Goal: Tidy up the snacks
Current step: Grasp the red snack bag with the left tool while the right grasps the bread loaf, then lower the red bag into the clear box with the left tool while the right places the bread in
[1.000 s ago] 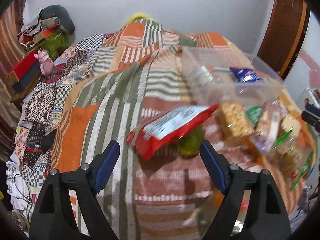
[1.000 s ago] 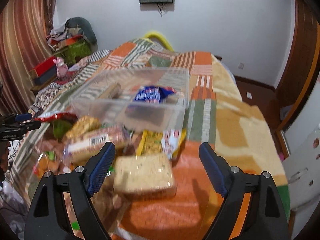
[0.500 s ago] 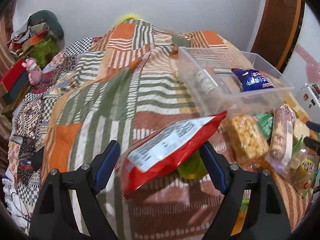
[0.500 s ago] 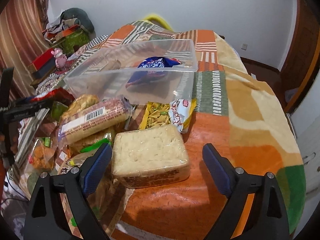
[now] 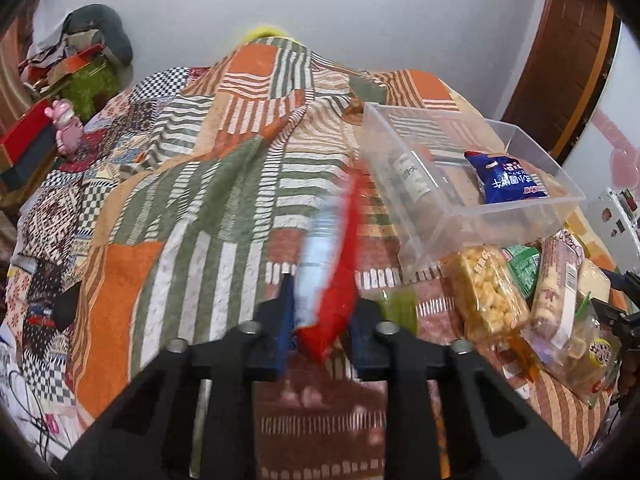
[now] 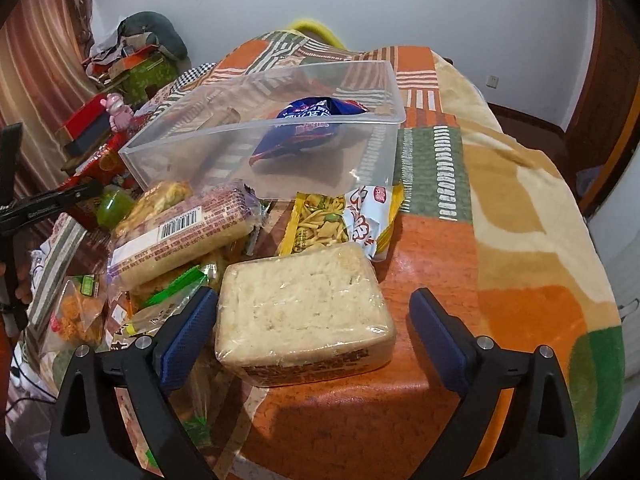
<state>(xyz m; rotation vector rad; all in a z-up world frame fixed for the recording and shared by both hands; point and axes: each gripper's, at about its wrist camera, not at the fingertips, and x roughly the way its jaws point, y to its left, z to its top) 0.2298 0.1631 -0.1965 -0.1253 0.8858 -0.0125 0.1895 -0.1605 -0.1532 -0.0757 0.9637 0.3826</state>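
Left wrist view, left to right: a pink toy figure (image 5: 64, 126) is sitting at the bed's far left edge; the patchwork quilt (image 5: 192, 200) is covering the bed; the left claw (image 5: 322, 320) is clamping both pads on the lower end of a red snack bag (image 5: 332, 280), which is standing on edge and showing motion blur; a green item (image 5: 396, 308) is lying just beside the right pad; a clear plastic bin (image 5: 420, 236) is resting on the quilt and holding a blue snack packet (image 5: 508, 180) plus a labelled roll against its left wall; a puffed-corn bar (image 5: 484, 296) and a wrapped biscuit roll (image 5: 560, 284) are lying in the heap in front of the bin. Right wrist view, left to right: the long biscuit roll (image 6: 180, 236) with a barcode is lying across the pile; the right claw (image 6: 312, 336) is standing wide apart, its pads flanking a wrapped pale cake block (image 6: 304, 308) without touching it; a yellow noodle-snack pack (image 6: 316, 228) and a white packet (image 6: 368, 216) are lying between the block and the bin (image 6: 168, 168), the blue packet (image 6: 308, 124) sitting inside.
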